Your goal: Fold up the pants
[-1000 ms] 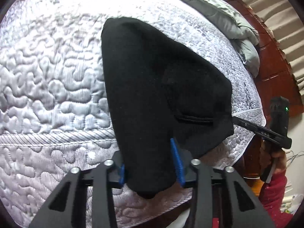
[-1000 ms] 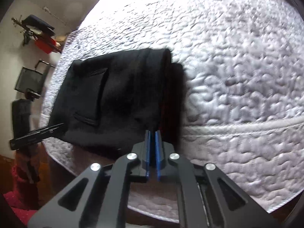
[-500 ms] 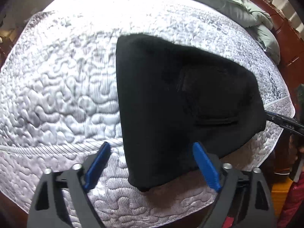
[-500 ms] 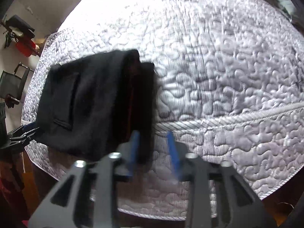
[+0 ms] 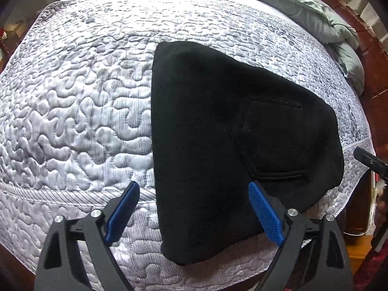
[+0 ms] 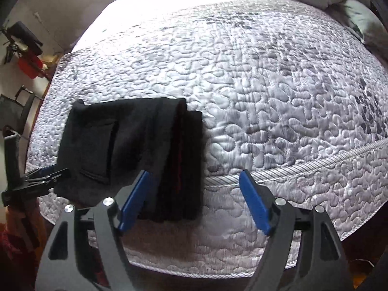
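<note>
Both claws gaped wide, holding nothing: the left claw [image 5: 194,211] straddled the folded pants [image 5: 218,145] at frame centre on the mattress [image 5: 72,97]; the right claw [image 6: 194,200] stood beside them [image 6: 135,150]

Pants [image 5: 218,145]: one pair, black, lying folded.
Pockets showing on pants: one.
Mattress [image 5: 72,97]: one, quilted, lying beneath.
Comforter [image 5: 315,17]: one, grey-green, lying bunched at far edge.
Left gripper [image 5: 194,208]: one, standing spread.
Right gripper [image 6: 194,198]: one, standing spread.
Blue finger pads [image 5: 265,214]: two showing per gripper.
</note>
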`<state>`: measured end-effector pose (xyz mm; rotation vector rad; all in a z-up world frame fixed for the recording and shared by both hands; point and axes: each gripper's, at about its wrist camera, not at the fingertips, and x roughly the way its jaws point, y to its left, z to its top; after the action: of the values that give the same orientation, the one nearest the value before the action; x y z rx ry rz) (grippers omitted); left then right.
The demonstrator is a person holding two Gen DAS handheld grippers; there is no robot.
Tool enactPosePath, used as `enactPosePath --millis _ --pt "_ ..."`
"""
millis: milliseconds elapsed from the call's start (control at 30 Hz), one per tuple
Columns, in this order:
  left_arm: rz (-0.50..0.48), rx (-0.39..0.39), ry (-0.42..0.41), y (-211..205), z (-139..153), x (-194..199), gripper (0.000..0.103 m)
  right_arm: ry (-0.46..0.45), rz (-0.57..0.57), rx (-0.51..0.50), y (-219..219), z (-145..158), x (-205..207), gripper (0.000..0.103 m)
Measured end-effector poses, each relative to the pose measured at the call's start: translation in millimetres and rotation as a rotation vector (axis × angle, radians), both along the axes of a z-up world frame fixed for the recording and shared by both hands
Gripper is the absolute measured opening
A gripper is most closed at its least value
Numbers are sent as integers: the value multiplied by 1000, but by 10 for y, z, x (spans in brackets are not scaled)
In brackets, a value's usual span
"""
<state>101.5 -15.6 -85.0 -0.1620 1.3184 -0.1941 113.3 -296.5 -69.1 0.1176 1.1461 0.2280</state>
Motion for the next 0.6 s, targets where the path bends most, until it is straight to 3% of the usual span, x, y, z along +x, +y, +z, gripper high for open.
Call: enactPosePath --millis 100,300,467,600 --pt "-2 -13 -4 62 22 14 91 19 46 39 133 -23 76 81" --pt "-44 26 16 -79 -82 45 91 101 73 -83 405 -356 225 83" --pt "-48 6 35 -112 -246 72 98 195 83 -70 461 -759 317 94" --pt "-42 -54 55 -36 -316 118 97 243 55 26 371 -940 384 98"
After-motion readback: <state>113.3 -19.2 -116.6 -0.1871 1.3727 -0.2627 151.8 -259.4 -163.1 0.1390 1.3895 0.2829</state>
